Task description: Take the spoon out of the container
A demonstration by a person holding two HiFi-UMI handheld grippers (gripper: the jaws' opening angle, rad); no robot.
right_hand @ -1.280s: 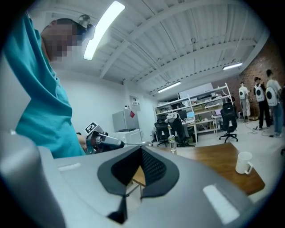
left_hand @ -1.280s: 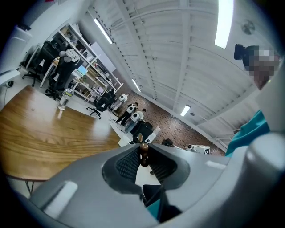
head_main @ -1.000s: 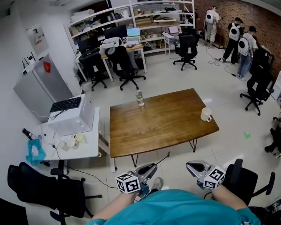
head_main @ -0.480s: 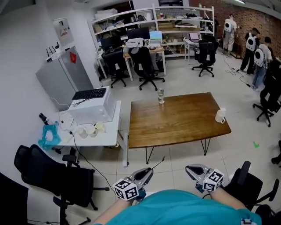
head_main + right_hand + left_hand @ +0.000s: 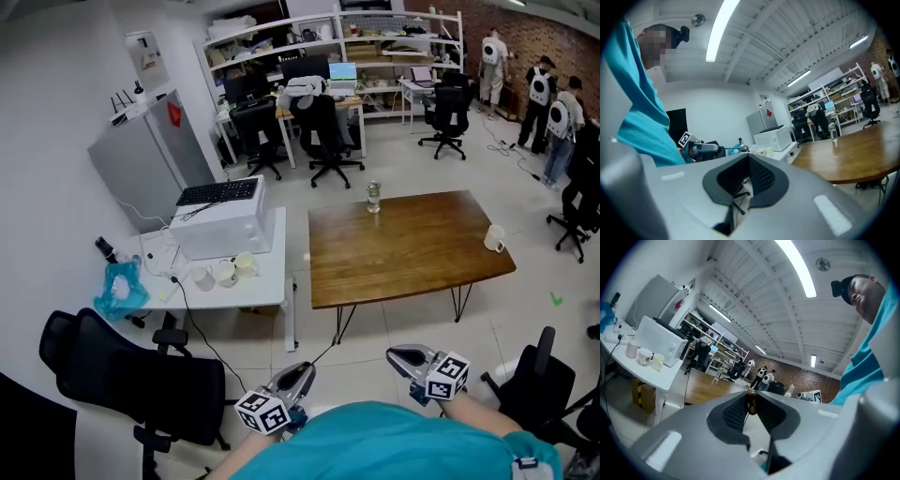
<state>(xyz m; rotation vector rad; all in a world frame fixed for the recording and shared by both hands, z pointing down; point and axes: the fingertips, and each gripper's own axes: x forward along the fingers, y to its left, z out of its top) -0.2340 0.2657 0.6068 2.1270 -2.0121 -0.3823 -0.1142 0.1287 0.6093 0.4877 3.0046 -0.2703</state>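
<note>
My left gripper (image 5: 302, 371) is low in the head view, in front of the person's teal shirt, and is shut on a thin spoon (image 5: 323, 354) that sticks out forward. In the left gripper view the brown handle end (image 5: 751, 403) is pinched between the pads. The right gripper view shows the spoon's shiny bowl (image 5: 743, 148) beyond the left gripper (image 5: 701, 149). My right gripper (image 5: 395, 354) is beside it, jaws together with nothing between them. A white mug (image 5: 494, 237) and a glass jar (image 5: 373, 197) stand far off on the wooden table (image 5: 403, 248).
A white desk (image 5: 258, 286) at the left carries a white box, a keyboard and three cups (image 5: 225, 272). A black office chair (image 5: 131, 380) stands at the lower left and another (image 5: 534, 384) at the right. People stand at the far right by the brick wall.
The head view has swung left, so the table and desk sit further right in the picture. Both grippers stay low in front of the body, and the left one still holds the spoon.
</note>
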